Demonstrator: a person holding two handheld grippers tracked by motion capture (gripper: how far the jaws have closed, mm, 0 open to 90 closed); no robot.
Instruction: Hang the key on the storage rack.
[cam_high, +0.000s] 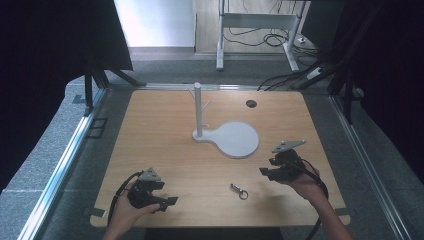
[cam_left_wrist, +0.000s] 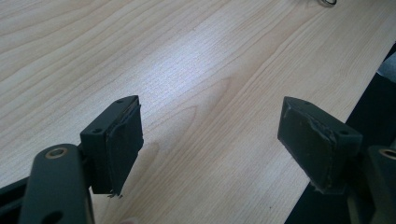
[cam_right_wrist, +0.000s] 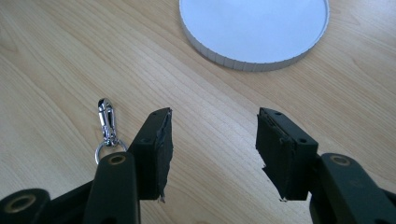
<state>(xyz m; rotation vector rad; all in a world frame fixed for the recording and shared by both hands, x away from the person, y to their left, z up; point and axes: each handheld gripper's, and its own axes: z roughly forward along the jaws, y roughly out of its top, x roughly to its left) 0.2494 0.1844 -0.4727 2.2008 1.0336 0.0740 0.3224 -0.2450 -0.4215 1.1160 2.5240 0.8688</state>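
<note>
The thing I am after is the small shiny metal keyring clip (cam_right_wrist: 107, 126), a snap hook with a split ring at one end, lying flat on the pale wooden worktop (cam_high: 165, 150). In the high view it sits near the front edge, between my two hands and nearer my right gripper (cam_high: 270, 172). In the right gripper view it lies just beside my left-hand jaw, outside the gap and untouched.

I judge it light, stiff and hard, with a polished skin that will want to slide on my pads. It lies low against the wood, so a pinch from above has little to bite. The hook body is the place to take it, across its narrow width; the ring looks loosely linked and would likely swing if I held that alone.

Its long axis runs from ring to hook tip. In the right gripper view, hook points away from me and ring lies nearest me. On the worktop it lies aslant, ring towards the front right.

My right jaws stand wide apart and hold nothing. My left gripper (cam_left_wrist: 210, 140) rests near the front left corner, its jaws also spread wide and empty over bare wood.

Beyond the clip stands the white round-based stand with an upright pegged post (cam_high: 227, 137), well apart.
</note>
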